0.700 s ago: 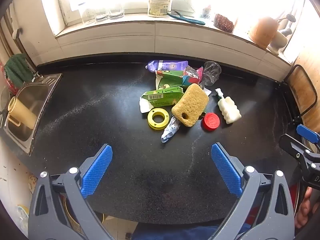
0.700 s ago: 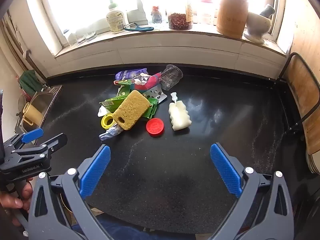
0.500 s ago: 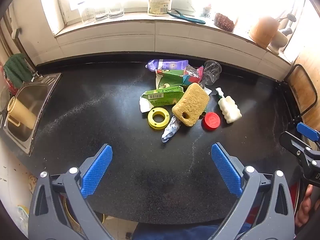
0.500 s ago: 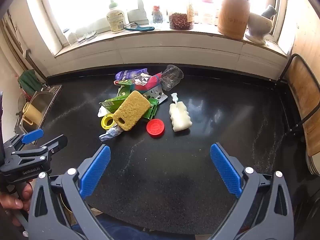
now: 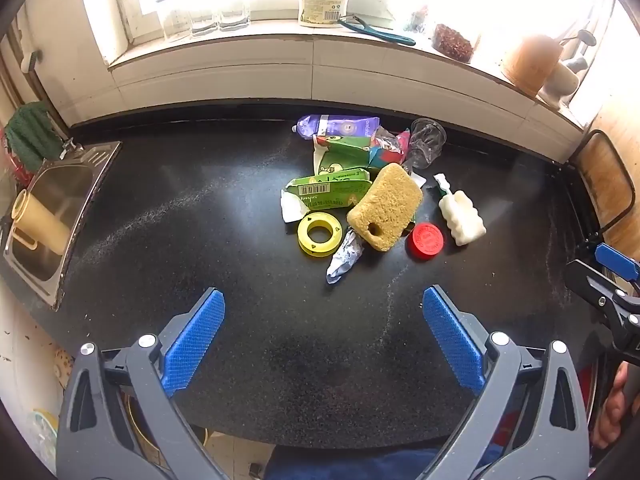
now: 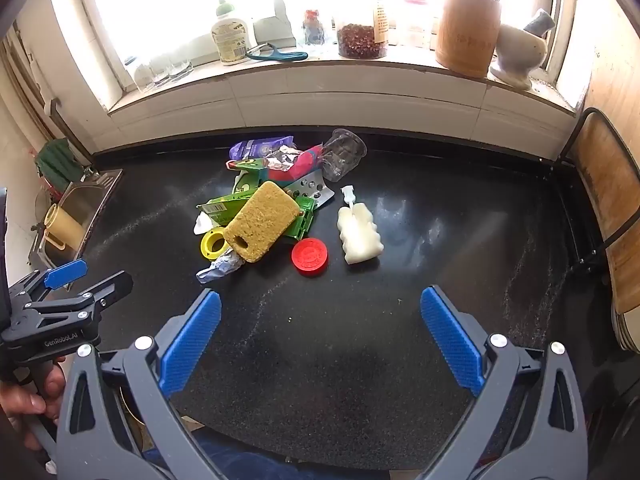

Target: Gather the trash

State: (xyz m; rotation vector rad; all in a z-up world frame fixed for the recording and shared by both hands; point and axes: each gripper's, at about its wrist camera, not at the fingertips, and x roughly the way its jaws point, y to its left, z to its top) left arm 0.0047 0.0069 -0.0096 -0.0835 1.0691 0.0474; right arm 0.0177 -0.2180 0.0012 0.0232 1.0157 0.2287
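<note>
L claw (image 5: 322, 334) wide open, holds nothing; R claw (image 6: 320, 334) same | trash pile (image 5: 360, 196) ahead of both, untouched | nothing moved since a moment ago; pickup not begun

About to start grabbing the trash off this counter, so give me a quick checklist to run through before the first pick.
1. Left gripper open and empty: ok.
2. Right gripper open and empty: ok.
3. Path to the pile across the black counter free: ok.
4. Outlying pieces easy to take alone, red lid and white bottle: ok.
5. Sponge lies on the green carton, so lifting could shift it: not ok.
6. Trash bin located: cannot tell.
</note>
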